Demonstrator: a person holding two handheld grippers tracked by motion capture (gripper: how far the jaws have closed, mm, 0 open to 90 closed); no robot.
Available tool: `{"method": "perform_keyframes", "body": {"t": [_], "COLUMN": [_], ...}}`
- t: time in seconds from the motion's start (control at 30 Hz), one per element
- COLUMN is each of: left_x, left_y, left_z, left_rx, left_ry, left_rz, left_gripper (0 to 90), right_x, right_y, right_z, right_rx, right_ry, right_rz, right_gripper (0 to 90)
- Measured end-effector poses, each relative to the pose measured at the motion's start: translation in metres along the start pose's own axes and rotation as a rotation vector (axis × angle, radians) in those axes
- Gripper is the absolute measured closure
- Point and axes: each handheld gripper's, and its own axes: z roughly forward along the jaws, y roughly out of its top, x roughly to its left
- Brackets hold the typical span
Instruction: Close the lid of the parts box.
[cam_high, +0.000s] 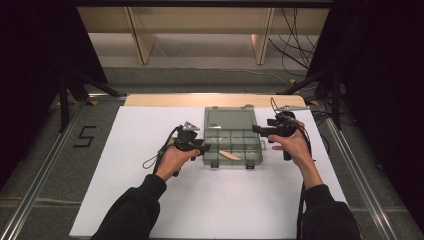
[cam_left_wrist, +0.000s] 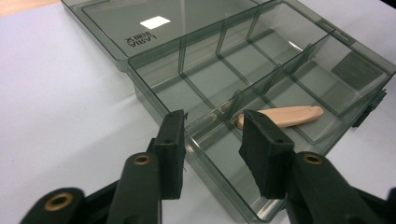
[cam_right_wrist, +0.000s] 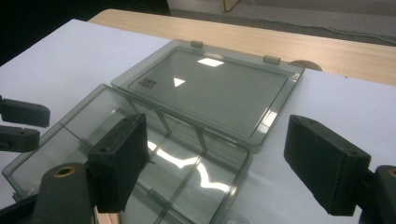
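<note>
- An open box (cam_high: 232, 140) of smoky clear plastic is lying on the white sheet (cam_high: 150, 200), its lid (cam_high: 230, 119) folded flat on the far side.
- A tan stick (cam_high: 229, 155) is resting in the box's near row of compartments; in the left gripper view it (cam_left_wrist: 285, 115) is lying just past a divider.
- The left gripper (cam_high: 199, 148) is sitting at the box's left near corner; its jaws are standing partly open, straddling the box's side wall (cam_left_wrist: 205, 154) without pressing on it, and holding nothing.
- The right gripper (cam_high: 257, 130) is hovering at the box's right edge; its jaws are gaping wide, one over the compartments (cam_right_wrist: 187, 172) and one over the sheet, gripping nothing.
- A wooden tabletop (cam_right_wrist: 327, 46) is showing beyond the sheet.
</note>
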Motion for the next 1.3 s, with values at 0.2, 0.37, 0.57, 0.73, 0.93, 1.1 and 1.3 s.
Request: {"method": "perform_keyframes", "body": {"t": [0.2, 0.37, 0.57, 0.73, 0.93, 1.1, 1.3], "left_x": [-0.001, 0.0, -0.001, 0.0, 0.0, -0.002, -0.002], "left_y": [-0.002, -0.002, -0.003, -0.004, -0.005, -0.006, -0.006], "left_z": [0.005, 0.004, 0.006, 0.008, 0.009, 0.009, 0.01], "left_rx": [0.015, 0.027, 0.036, 0.051, 0.055, 0.061, 0.051], "left_ry": [0.018, 0.014, 0.029, 0.032, 0.039, 0.05, 0.056], "left_rz": [-0.009, -0.006, -0.015, -0.02, -0.027, -0.029, -0.041], "left_gripper": [64.3, 66.2, 66.4, 65.0, 67.2, 67.3, 67.5], "right_x": [-0.002, -0.004, -0.01, -0.016, -0.018, -0.021, -0.029], "right_y": [0.001, 0.0, 0.005, 0.009, 0.014, 0.016, 0.018], "right_z": [0.006, 0.014, 0.023, 0.03, 0.04, 0.049, 0.06], "right_rx": [-0.004, 0.018, 0.036, 0.062, 0.107, 0.139, 0.128], "right_ry": [-0.003, -0.001, -0.009, -0.027, -0.051, -0.069, -0.077], "right_rz": [0.015, 0.041, 0.078, 0.092, 0.142, 0.15, 0.131], "right_gripper": [23.5, 23.8, 23.1, 23.5, 24.4, 24.6, 25.6]}}
